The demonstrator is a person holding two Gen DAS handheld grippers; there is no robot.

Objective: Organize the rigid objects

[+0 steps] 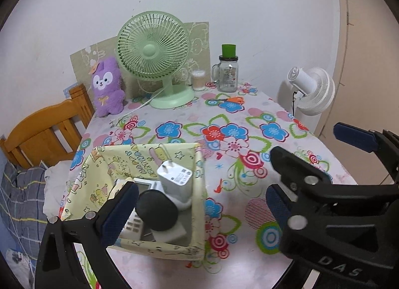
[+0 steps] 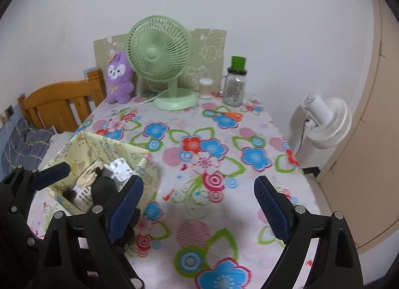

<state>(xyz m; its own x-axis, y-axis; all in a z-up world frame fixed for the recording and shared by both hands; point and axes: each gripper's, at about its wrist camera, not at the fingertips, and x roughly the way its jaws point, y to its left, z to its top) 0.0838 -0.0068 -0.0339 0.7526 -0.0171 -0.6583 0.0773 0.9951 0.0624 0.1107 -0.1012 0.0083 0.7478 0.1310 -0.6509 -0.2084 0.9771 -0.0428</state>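
At the left edge of the flowered table (image 1: 174,114) stands a yellow cartoon-print fabric bin (image 1: 197,204), already holding a white remote control (image 1: 133,226), a black round object (image 1: 157,210) and a white plug-in charger (image 1: 175,180) with its prongs up. Over the bin hangs the left gripper (image 1: 202,204), its blue-padded jaws spread wide and empty. To its right the right gripper (image 2: 198,204) hovers above bare cloth, also spread and empty.

Judging from the filled bin and two free grippers, the work sits between placements, or close to finished. The only loose rigid item I can pick out nearby is the orange-handled scissors (image 1: 230,100) toward the far right of the table, in front of the glass handled jar (image 1: 227,74) with its green cap. Taking them would mean reaching across the table and closing on the flat handles without dragging the cloth.

Writing: "DAS" shows in raised letters on the black gripper body at lower right in the left wrist view. Print on the bin wall and the charger label is too small to read.
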